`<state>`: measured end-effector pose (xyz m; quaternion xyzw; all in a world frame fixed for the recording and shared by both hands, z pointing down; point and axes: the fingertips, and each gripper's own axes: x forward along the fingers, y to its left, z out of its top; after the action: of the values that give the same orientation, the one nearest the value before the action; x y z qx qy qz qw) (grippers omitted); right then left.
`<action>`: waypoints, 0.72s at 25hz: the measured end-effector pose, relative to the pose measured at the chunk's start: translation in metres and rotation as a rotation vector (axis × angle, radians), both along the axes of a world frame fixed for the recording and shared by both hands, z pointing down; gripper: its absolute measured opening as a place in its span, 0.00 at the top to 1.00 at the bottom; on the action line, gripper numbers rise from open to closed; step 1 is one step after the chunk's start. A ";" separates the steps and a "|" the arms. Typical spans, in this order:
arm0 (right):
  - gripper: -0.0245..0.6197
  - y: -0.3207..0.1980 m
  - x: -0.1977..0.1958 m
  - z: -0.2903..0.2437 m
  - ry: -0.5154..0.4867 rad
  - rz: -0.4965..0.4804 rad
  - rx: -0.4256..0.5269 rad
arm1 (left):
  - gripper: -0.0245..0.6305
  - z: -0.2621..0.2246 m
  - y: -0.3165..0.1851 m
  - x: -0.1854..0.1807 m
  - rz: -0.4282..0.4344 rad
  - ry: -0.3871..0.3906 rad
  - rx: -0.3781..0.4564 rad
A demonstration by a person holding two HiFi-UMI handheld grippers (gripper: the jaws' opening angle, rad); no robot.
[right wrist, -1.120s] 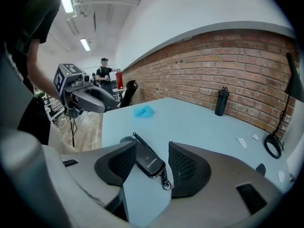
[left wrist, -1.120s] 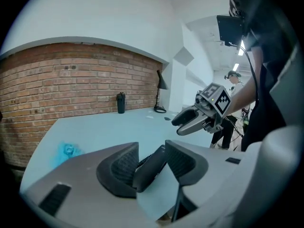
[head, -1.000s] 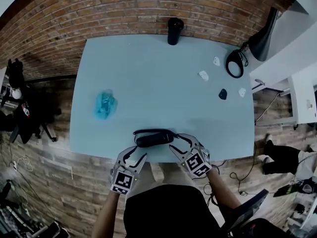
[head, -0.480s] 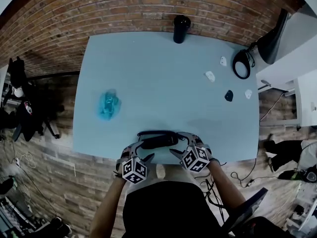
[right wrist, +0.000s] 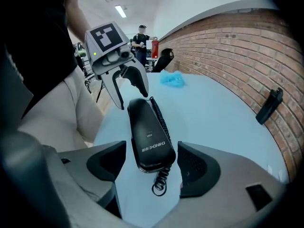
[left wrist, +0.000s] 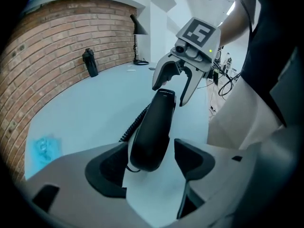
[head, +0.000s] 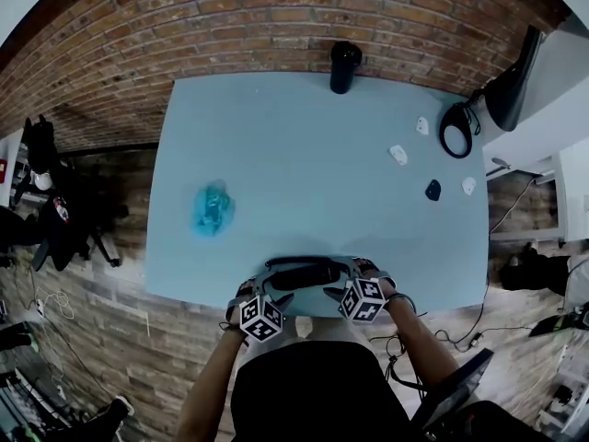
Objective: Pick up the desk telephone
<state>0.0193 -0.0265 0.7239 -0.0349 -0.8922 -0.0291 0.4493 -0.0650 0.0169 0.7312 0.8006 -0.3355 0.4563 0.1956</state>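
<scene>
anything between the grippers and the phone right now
Nothing visible. The left gripper and right gripper, whose jaws have just been opening wide, each straddle one end of the desk telephone without pressing on it. Only its coiled cord lies on the table by the right jaws.

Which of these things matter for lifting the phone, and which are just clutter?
For the job: desk telephone; left gripper, right gripper, jaws just opened, telephone between them, ungripped.

Lying about: blue crumpled material, black bottle, coiled cable, small white pieces, small black piece.
</scene>
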 end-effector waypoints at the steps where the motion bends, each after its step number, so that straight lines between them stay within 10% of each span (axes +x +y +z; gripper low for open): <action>1: 0.45 0.000 0.001 0.004 0.008 0.003 -0.003 | 0.47 0.001 -0.001 -0.001 -0.003 0.002 -0.008; 18: 0.46 -0.007 -0.002 0.037 0.097 0.063 0.002 | 0.47 0.028 -0.005 -0.001 0.031 -0.039 -0.056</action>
<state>0.0173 -0.0337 0.7608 -0.0080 -0.8701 -0.0142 0.4926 -0.0662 0.0120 0.7588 0.7909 -0.3138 0.4840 0.2043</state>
